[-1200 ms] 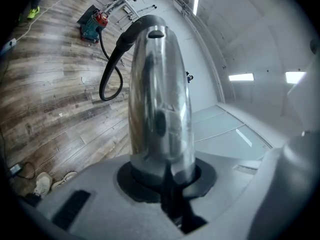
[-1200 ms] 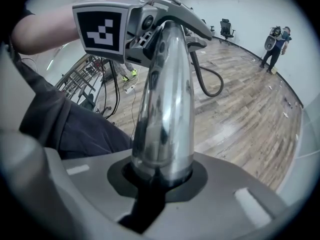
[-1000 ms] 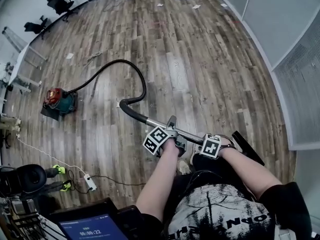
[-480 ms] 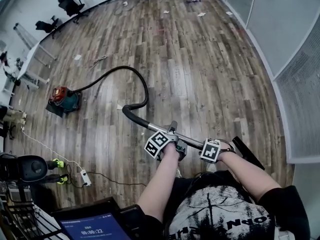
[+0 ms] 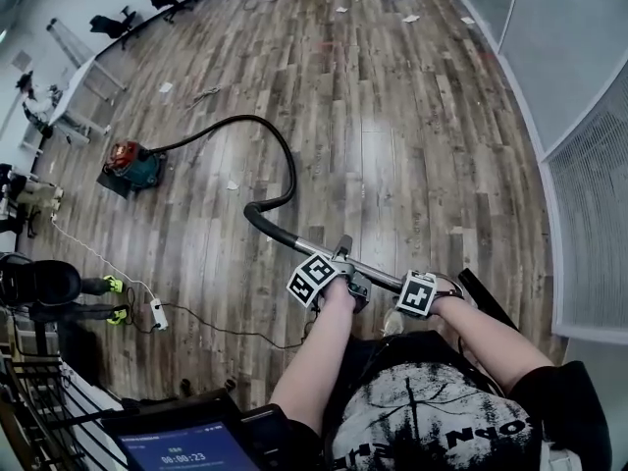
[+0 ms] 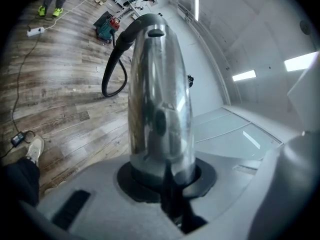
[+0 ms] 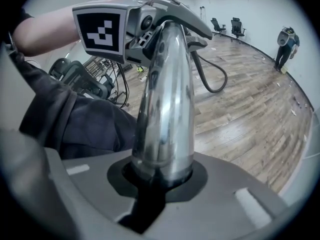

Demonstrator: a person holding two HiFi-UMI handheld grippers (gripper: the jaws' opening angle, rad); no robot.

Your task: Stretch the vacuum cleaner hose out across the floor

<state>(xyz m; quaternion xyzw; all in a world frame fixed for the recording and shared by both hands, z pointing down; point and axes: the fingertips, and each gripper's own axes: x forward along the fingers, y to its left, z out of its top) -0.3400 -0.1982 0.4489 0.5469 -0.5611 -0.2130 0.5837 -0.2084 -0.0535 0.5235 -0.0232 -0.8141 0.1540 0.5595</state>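
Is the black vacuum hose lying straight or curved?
Curved: the black flexible hose arcs from the red-and-teal vacuum cleaner and hooks back to the shiny metal tube.

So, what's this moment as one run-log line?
left gripper: shut on shiny metal vacuum tube | right gripper: shut on same tube | black hose: curved on wooden floor to red-and-teal vacuum cleaner

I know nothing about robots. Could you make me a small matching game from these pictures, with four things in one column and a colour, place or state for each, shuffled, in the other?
Things:
1. vacuum cleaner
2. hose
3. metal wand
4. power strip

Descriptions:
A. white, lying at the lower left of the head view
B. shiny, clamped by the left gripper and the right gripper
C. black, curving over the wooden floor
D. red and teal, at the hose's far end

Pairs: 1-D, 2-C, 3-B, 4-A
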